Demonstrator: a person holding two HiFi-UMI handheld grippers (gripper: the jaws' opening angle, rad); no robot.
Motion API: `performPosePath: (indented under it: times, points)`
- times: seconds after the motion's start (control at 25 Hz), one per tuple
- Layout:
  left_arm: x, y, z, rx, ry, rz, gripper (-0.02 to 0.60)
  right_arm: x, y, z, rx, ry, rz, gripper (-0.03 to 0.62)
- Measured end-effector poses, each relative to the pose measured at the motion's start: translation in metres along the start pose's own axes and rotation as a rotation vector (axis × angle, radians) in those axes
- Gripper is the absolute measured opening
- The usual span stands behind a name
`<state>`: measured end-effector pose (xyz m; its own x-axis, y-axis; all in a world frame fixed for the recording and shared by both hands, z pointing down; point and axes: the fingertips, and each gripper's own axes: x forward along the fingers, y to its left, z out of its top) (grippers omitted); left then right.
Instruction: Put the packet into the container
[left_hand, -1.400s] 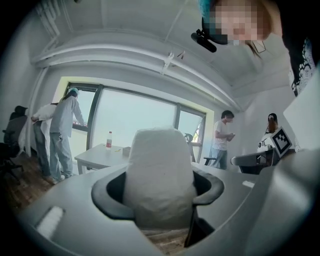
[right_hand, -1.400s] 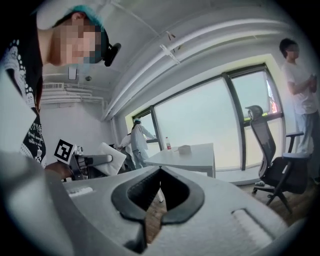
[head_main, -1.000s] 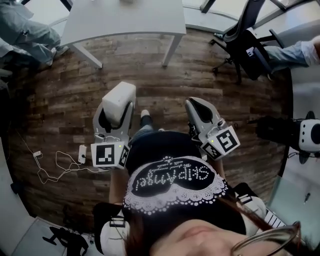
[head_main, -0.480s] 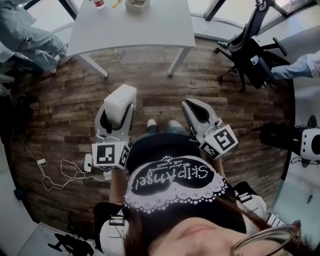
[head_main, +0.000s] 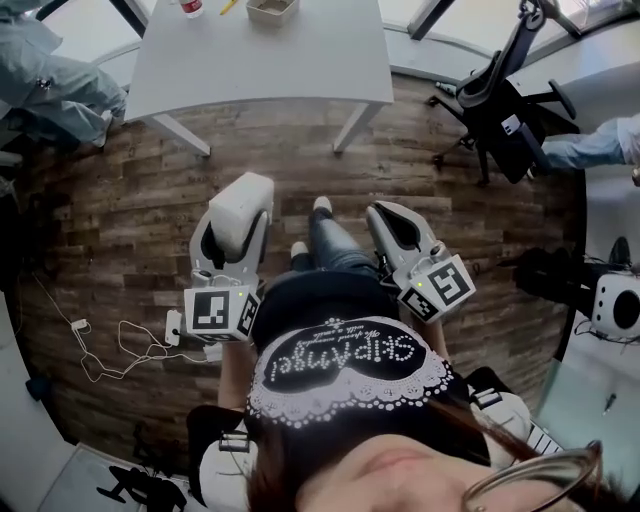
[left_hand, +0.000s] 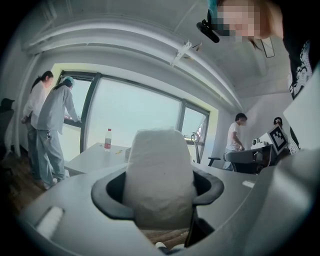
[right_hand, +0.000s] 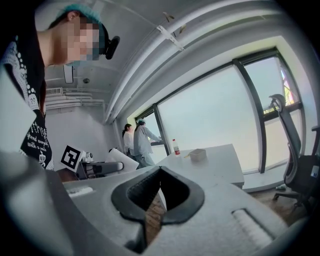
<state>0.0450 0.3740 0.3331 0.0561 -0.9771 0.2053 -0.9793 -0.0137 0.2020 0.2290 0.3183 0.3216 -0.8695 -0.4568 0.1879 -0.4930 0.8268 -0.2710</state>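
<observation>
A white packet (head_main: 240, 203) stands in my left gripper (head_main: 231, 226), which is shut on it at waist height over the wooden floor. In the left gripper view the packet (left_hand: 160, 175) fills the gap between the jaws of that gripper (left_hand: 158, 197). My right gripper (head_main: 396, 224) is held level with it, shut and empty; its black pads (right_hand: 142, 192) nearly meet, with only a slit of floor showing. The container (head_main: 272, 10), a small open box, sits on a grey table (head_main: 260, 60) ahead, also seen in the right gripper view as the container (right_hand: 198, 154).
A plastic bottle (head_main: 190, 6) stands on the table left of the container. A black office chair (head_main: 500, 95) is at the right; a person in blue (head_main: 50, 85) sits at the left. White cables (head_main: 110, 345) lie on the floor. Two people (left_hand: 47, 125) stand by the window.
The table has come further into view, now showing the container and bottle. A leg has stepped forward between the grippers. Both grippers keep their pose and hold.
</observation>
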Motion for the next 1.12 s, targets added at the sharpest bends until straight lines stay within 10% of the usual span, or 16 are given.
performPosePath:
  times: [1.12]
  points:
    - [0.164,0.035,0.045,-0.028,-0.027,0.084,0.290,0.129,-0.120,0.062,-0.059,0.004,0.138,-0.005]
